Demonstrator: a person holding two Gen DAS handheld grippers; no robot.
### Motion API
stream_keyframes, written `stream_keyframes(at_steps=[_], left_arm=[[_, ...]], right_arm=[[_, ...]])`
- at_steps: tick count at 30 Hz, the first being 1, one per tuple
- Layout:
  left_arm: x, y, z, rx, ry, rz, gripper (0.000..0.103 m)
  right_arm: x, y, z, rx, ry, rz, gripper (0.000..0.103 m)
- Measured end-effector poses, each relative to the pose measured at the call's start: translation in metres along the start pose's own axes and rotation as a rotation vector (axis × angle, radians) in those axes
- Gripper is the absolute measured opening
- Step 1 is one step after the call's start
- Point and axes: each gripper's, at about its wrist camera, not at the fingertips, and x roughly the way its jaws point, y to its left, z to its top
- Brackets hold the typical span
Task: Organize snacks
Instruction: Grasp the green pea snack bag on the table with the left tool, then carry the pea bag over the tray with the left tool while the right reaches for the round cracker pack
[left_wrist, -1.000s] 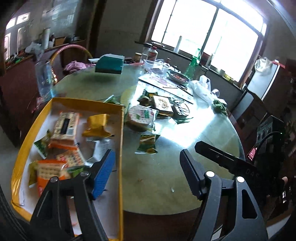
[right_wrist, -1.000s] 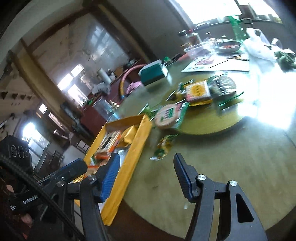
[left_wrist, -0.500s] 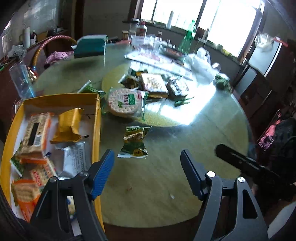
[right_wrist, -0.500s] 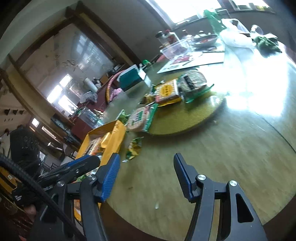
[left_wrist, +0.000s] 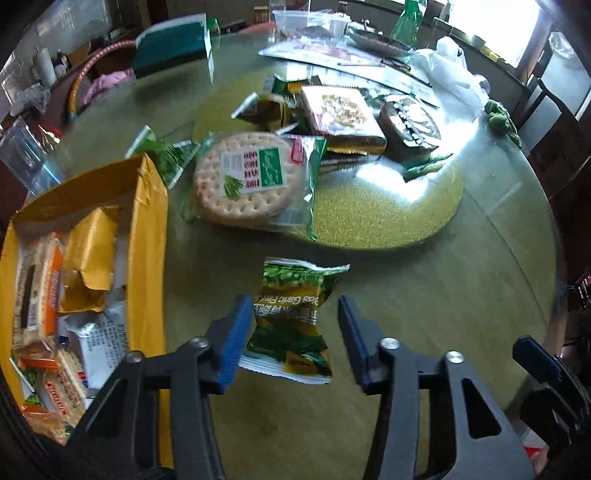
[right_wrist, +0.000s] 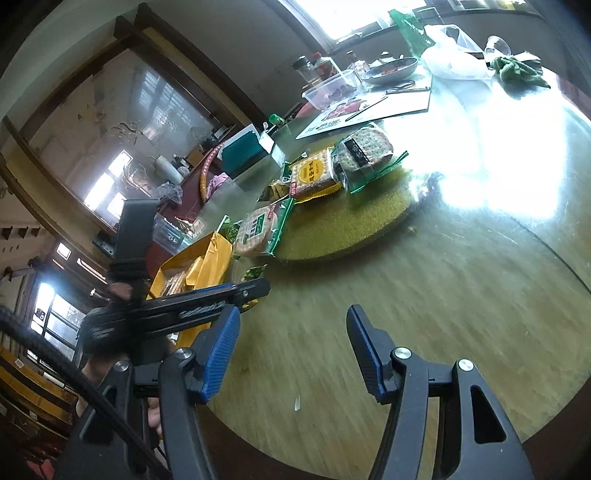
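A green pea snack packet (left_wrist: 291, 332) lies on the glass table between the fingers of my left gripper (left_wrist: 293, 304). The jaws are closing: the left pad (left_wrist: 232, 339) is at the packet's edge, while the right pad (left_wrist: 351, 339) still stands apart. A yellow box (left_wrist: 147, 221) on the left holds several snack packs. A round cracker pack (left_wrist: 251, 177) and other packs (left_wrist: 340, 114) rest on a round yellow-green mat (left_wrist: 388, 221). My right gripper (right_wrist: 293, 314) hovers open over bare table, nothing between its fingers. In the right wrist view the left gripper's finger (right_wrist: 221, 295) reaches over the packet (right_wrist: 255, 273).
At the back stand a teal box (left_wrist: 170, 48), a clear plastic container (left_wrist: 306, 22), a white plastic bag (left_wrist: 450, 70) and a green cloth (left_wrist: 498, 118). The table's rim (right_wrist: 369, 458) curves close below my right gripper.
My left gripper came forward and down over the green packet, and its jaws narrowed around it. The right gripper tilted slightly and otherwise held its place.
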Motion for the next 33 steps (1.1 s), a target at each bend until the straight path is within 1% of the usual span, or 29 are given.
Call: stream_keyframes(at_steps=[1,2,3,5,7,8,10,14,17,21,23,26,29,31,33], left_arm=[[0.003,0.0,0.0,0.004,0.011,0.007,0.043],[0.002,-0.002,-0.003,0.015,-0.005,0.032,0.041],[0.001,-0.001,-0.004,0.016,-0.004,0.031,0.041],[-0.003,-0.001,-0.01,0.014,0.0,0.007,0.039],[-0.009,-0.002,-0.016,0.011,-0.022,-0.008,0.039],[-0.018,0.0,-0.024,-0.002,-0.051,-0.022,0.039],[-0.029,0.005,-0.031,-0.017,-0.078,-0.057,0.039],[-0.067,0.02,-0.059,-0.089,-0.167,-0.174,0.039],[-0.094,0.035,-0.075,-0.138,-0.243,-0.199,0.039],[-0.124,0.056,-0.086,-0.179,-0.348,-0.2,0.039],[-0.127,0.064,-0.088,-0.192,-0.365,-0.192,0.039],[-0.129,0.076,-0.089,-0.221,-0.369,-0.203,0.039],[-0.133,0.089,-0.093,-0.243,-0.387,-0.202,0.039],[-0.135,0.097,-0.099,-0.249,-0.396,-0.195,0.039],[-0.135,0.107,-0.103,-0.265,-0.399,-0.197,0.039]], right_arm=[[-0.001,0.0,0.0,-0.002,-0.001,0.0,0.06],[-0.001,-0.001,0.0,-0.002,-0.002,-0.001,0.06],[-0.001,-0.001,-0.001,-0.001,-0.002,-0.005,0.06],[0.001,-0.002,0.0,0.003,0.002,-0.01,0.06],[0.002,-0.002,0.001,0.007,0.004,-0.014,0.06],[0.002,-0.002,0.001,0.003,0.005,-0.015,0.06],[0.004,-0.002,0.001,-0.004,0.009,-0.027,0.06],[0.008,-0.001,0.009,-0.02,0.021,-0.05,0.06],[0.011,0.004,0.022,-0.087,0.018,-0.114,0.06],[0.028,0.008,0.046,-0.176,0.042,-0.188,0.06],[0.038,0.01,0.055,-0.19,0.07,-0.185,0.06],[0.062,0.024,0.062,-0.206,0.129,-0.128,0.06],[0.089,0.046,0.062,-0.237,0.167,-0.109,0.06],[0.103,0.06,0.062,-0.26,0.178,-0.11,0.06],[0.118,0.076,0.064,-0.32,0.192,-0.094,0.06]])
